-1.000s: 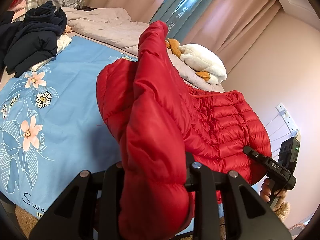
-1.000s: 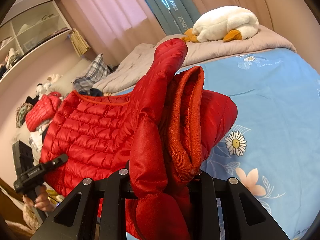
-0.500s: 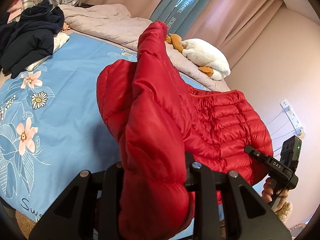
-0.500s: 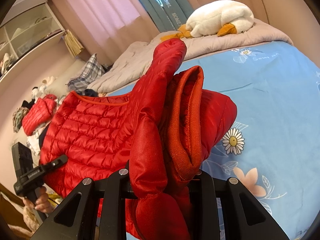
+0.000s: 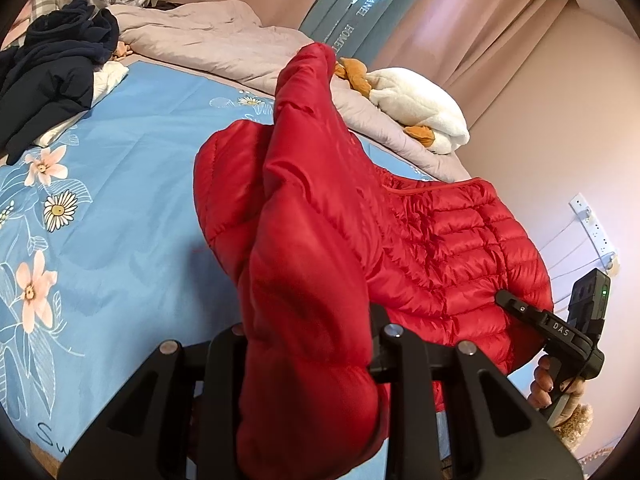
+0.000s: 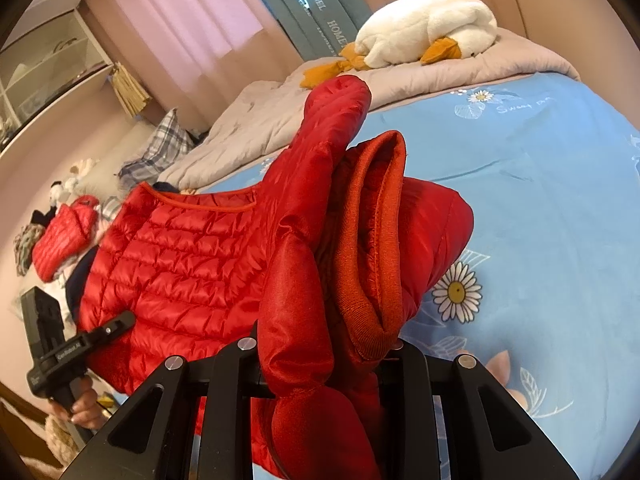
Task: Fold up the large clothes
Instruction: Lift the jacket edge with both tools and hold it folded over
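A red quilted puffer jacket hangs stretched between my two grippers above the blue floral bedsheet. My left gripper is shut on a bunched fold of the jacket, which hides its fingertips. My right gripper is shut on another bunched part of the jacket, with the orange-red knit cuff standing up from its jaws. Each gripper shows in the other's view: the right one at the jacket's far edge, the left one likewise.
A white plush duck lies on a grey duvet at the bed's far side. Dark clothes are piled on the bed's corner. A second red jacket lies on a heap by the wall. Pink curtains hang behind.
Both grippers have carried the jacket a little forward over the bed. Their hold on it is unchanged.
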